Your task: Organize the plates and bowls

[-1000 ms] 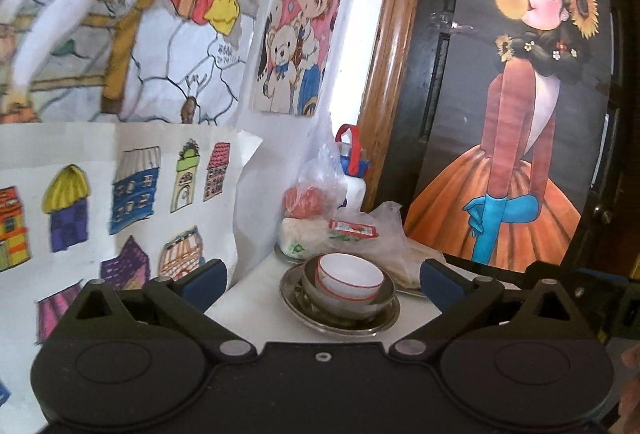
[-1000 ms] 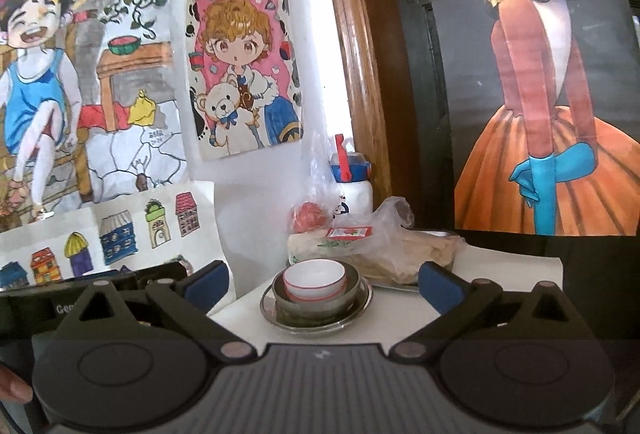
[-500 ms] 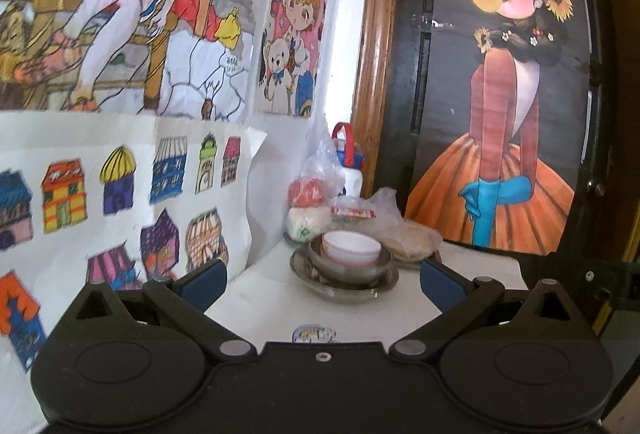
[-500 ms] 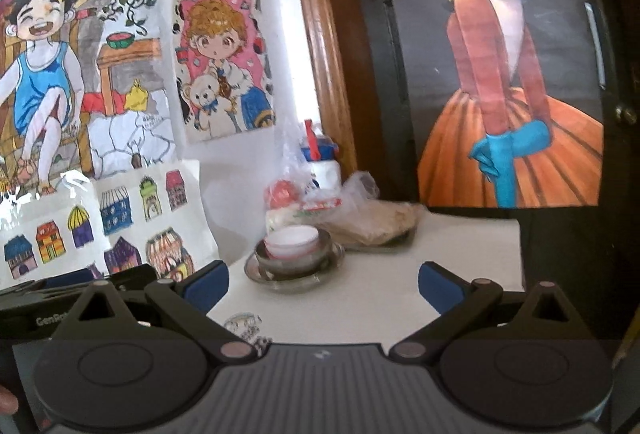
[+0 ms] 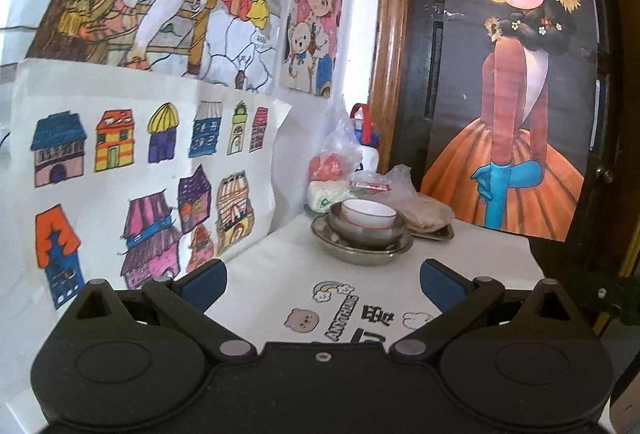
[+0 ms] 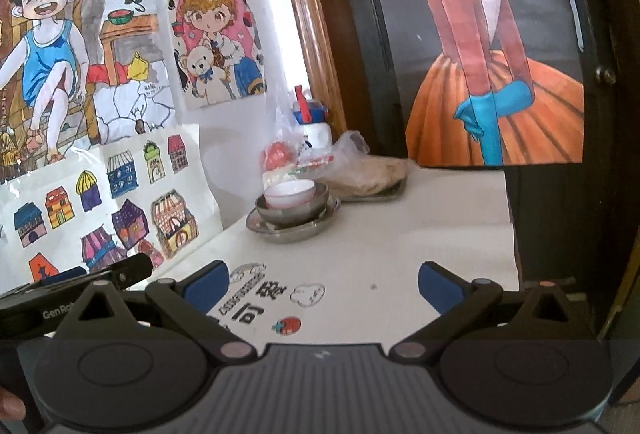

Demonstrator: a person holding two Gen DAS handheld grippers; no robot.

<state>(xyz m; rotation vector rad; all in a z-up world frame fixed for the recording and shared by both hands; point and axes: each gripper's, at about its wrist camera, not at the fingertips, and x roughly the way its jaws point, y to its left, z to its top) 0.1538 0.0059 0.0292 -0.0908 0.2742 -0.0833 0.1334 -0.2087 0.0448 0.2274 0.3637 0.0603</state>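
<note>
Step in hand: stacking apparently complete; no dish left loose.
Stack: white bowl (image 5: 370, 213) nested in metal bowl (image 5: 366, 234), on metal plate (image 5: 362, 252), far end of table (image 6: 420, 234) by the wall.
Left gripper (image 5: 323, 276): spread wide, empty, well short of the stack.
Right gripper (image 6: 323, 280): spread wide, empty, likewise apart.
Next move: probably none beyond clearing off; any re-grip would need a forward reach.
Surface: white, stickered near edge; bagged food (image 5: 420, 209) behind stack.
Room: drawings (image 5: 132, 161) on wall; dark door (image 6: 540, 33) with poster.
</note>
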